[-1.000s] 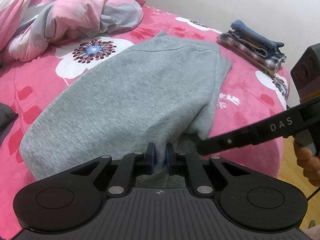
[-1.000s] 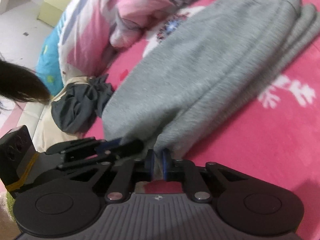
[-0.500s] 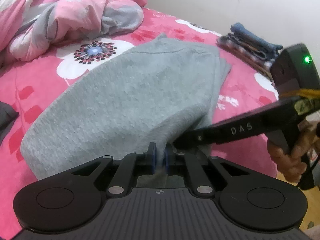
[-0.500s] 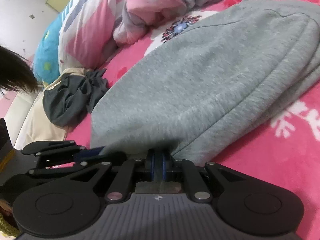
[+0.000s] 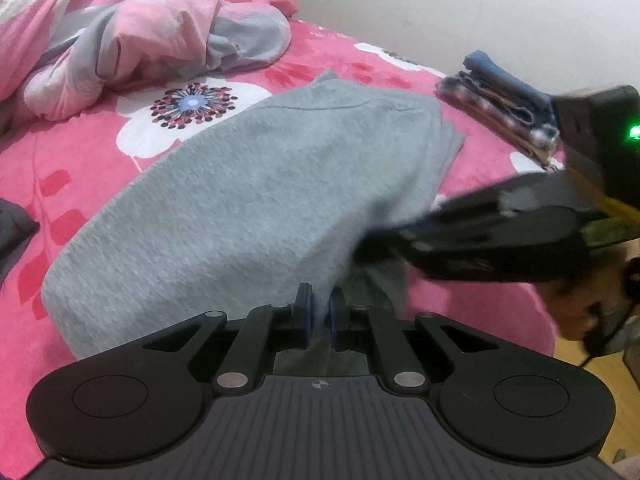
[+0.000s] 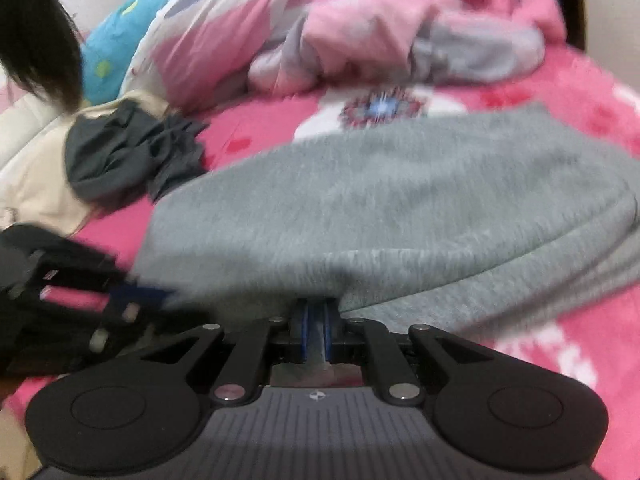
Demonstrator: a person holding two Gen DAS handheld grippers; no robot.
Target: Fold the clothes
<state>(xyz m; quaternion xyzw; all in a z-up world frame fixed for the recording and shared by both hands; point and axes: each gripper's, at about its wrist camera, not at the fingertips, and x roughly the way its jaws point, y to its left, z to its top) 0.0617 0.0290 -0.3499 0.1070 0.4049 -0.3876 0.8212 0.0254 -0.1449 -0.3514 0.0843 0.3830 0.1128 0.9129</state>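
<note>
Grey sweatshirt fabric (image 5: 256, 208) is pinched at its near edge by both tools. The left gripper (image 5: 320, 314) has its blue pads pressed together on a fold of that cloth, and the right gripper (image 6: 316, 332) is likewise clamped on the garment's hem, a sliver of grey showing between its pads. Seen from the left wrist, the right gripper comes in blurred from the right side of the garment, its tip meeting the cloth just beside the left gripper's bite; a hand (image 5: 580, 312) grips its handle and a green light (image 5: 634, 133) glows on its body. From both pinch points the garment rises a little, then spreads away across the pink floral bedspread (image 5: 80, 168), with layered edges showing along its right side. Beyond the garment's far edge lies a crumpled pink and grey duvet (image 5: 152, 36). To the garment's far right, near the bed's edge by the white wall (image 5: 460, 4), sits a stack of folded clothes (image 5: 508, 108) in plaid and blue. Left of the garment, in the right wrist view, a dark grey crumpled garment (image 6: 128, 152) rests on something cream-coloured (image 6: 36, 176), with a blue pillow (image 6: 120, 40) behind it.
</note>
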